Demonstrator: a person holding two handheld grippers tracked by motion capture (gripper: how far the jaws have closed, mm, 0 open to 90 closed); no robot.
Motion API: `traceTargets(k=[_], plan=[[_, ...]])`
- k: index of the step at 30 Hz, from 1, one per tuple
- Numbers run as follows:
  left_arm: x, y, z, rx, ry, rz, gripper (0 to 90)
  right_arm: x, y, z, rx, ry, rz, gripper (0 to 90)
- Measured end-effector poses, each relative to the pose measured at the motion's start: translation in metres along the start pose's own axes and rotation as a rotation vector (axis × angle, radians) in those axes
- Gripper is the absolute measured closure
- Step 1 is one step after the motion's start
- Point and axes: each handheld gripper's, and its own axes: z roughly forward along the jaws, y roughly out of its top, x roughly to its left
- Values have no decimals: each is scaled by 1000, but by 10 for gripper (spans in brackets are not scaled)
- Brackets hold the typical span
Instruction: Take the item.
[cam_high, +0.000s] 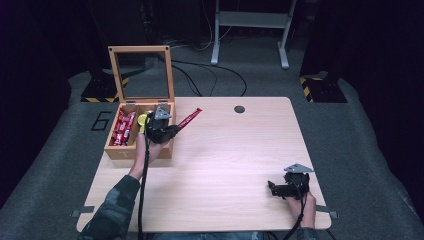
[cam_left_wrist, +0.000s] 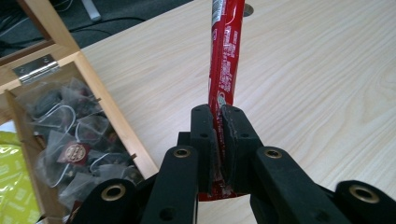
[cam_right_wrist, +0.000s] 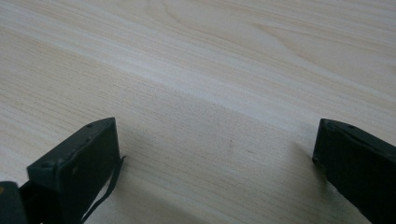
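My left gripper (cam_high: 175, 130) is shut on one end of a long red sachet stick (cam_high: 190, 118), which points out over the table to the right of the wooden box (cam_high: 114, 150). In the left gripper view the red sachet stick (cam_left_wrist: 224, 60) rises straight up from between the pinched jaws of the left gripper (cam_left_wrist: 218, 114). The box stands open with its glass lid (cam_high: 141, 72) upright. It holds red sachets (cam_high: 123, 127), a yellow packet (cam_high: 142, 120) and clear tea bags (cam_left_wrist: 70, 140). My right gripper (cam_high: 271, 188) rests low at the table's near right corner, open over bare wood (cam_right_wrist: 215, 130).
The light wooden table (cam_high: 225, 160) has a round cable hole (cam_high: 239, 109) near its far edge. Beyond the table, cables and a grey metal stand (cam_high: 250, 30) are on the carpet. The box's right wall (cam_left_wrist: 121, 126) lies close beside my left jaws.
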Motion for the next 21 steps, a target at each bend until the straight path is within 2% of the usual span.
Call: traceTargets(k=[4, 8, 10, 11, 13, 15, 16, 17, 19, 21], plan=[[-5, 2, 5, -1, -11, -2, 829, 0, 0, 0, 0, 2, 0, 0], [-11, 3, 11, 13, -26, 17, 830, 0, 0, 0, -3, 1, 1, 0], [-14, 3, 13, 5, -27, 4, 830, 0, 0, 0, -1, 2, 0, 0], [-16, 3, 16, 19, -31, 20, 829, 0, 0, 0, -3, 1, 1, 0], [-18, 3, 18, 15, -32, 13, 829, 0, 0, 0, -3, 2, 1, 0], [-21, 3, 21, 31, -39, 25, 829, 0, 0, 0, -3, 1, 1, 0], [-23, 2, 24, 22, -42, 12, 830, 0, 0, 0, -1, 2, 0, 0], [-26, 2, 27, 38, -49, 27, 830, 0, 0, 0, -3, 1, 1, 0], [-28, 1, 29, 29, -52, 19, 829, 0, 0, 0, 0, 2, 0, 0], [-30, 1, 32, 45, -55, 33, 830, 0, 0, 0, -1, 2, 0, 0]])
